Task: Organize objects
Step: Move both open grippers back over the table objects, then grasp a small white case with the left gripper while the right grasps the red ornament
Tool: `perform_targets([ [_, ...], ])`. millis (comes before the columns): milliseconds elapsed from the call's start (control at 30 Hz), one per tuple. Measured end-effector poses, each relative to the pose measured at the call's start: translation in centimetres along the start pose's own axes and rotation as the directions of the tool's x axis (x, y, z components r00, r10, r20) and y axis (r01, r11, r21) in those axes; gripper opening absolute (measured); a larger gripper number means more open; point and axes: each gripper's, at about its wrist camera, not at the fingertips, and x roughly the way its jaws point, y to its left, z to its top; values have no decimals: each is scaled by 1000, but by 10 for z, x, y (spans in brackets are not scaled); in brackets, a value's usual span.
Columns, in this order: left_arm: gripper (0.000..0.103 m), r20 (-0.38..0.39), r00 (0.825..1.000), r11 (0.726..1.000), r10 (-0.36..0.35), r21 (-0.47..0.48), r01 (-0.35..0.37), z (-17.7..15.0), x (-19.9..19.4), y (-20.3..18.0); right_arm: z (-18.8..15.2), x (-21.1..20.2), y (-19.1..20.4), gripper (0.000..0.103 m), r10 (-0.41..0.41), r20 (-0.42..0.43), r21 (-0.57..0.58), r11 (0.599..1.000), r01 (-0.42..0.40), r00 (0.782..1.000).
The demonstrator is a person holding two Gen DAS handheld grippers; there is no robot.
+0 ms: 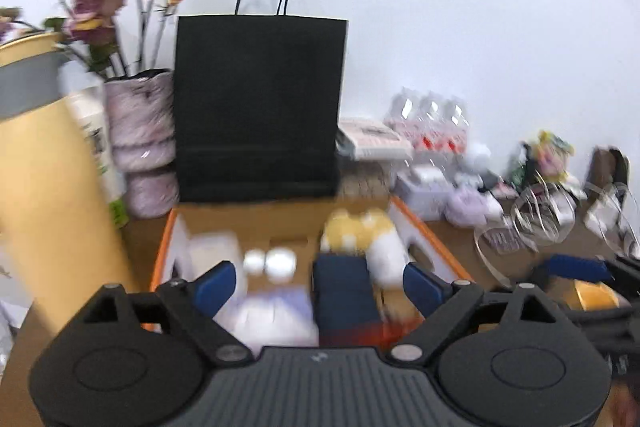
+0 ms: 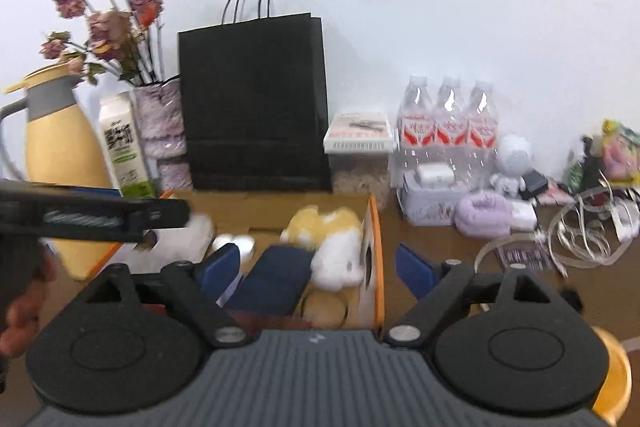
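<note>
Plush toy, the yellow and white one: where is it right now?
The plush toy lies inside the cardboard box, against its right wall, beside the navy pouch in the right wrist view.

Left wrist view: mounted behind the left hand-held gripper (image 1: 320, 285), facing forward and slightly down over the open cardboard box (image 1: 432, 235), close above its near edge; blurred throughout. Looks straight at the black paper bag (image 1: 258, 107) against the white wall (image 1: 460, 7). Catches part of the right hand-held gripper (image 1: 580, 267) at the right edge.

Right wrist view: mounted behind the right hand-held gripper (image 2: 320, 267), sits further right and a little further back, facing the same wall (image 2: 460, 7). Shows the left hand-held gripper (image 2: 96, 213) reaching in from the left edge.

Shared by both: box (image 2: 372, 227), bag (image 2: 256, 107), flowers (image 2: 108, 23), yellow jug (image 2: 60, 155), water bottles (image 2: 450, 131), brown surface (image 2: 440, 247).
</note>
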Motion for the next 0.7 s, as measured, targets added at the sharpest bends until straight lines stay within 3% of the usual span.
perform_targets([
  [200,94,-10,999,999,-40,-16,40,-109,-106,-10,-92,-79,22,92,69,-38,51,996,-67,997],
  [333,94,-92,994,998,61,-21,-63,-159,-143,-16,-142,-126,42,92,50,-117,-11,999,-52,992],
  [500,94,-79,991,994,110,10,-110,-177,-165,-17,-172,-170,50,93,65,-138,-48,996,-72,988],
  [600,92,-45,993,994,107,12,-107,-172,-161,-14,-169,-173,50,89,58,-120,-40,997,-63,991],
  [700,80,-39,990,989,135,60,-132,-166,-145,-11,-158,-167,48,86,54,-87,-51,997,-58,995],
])
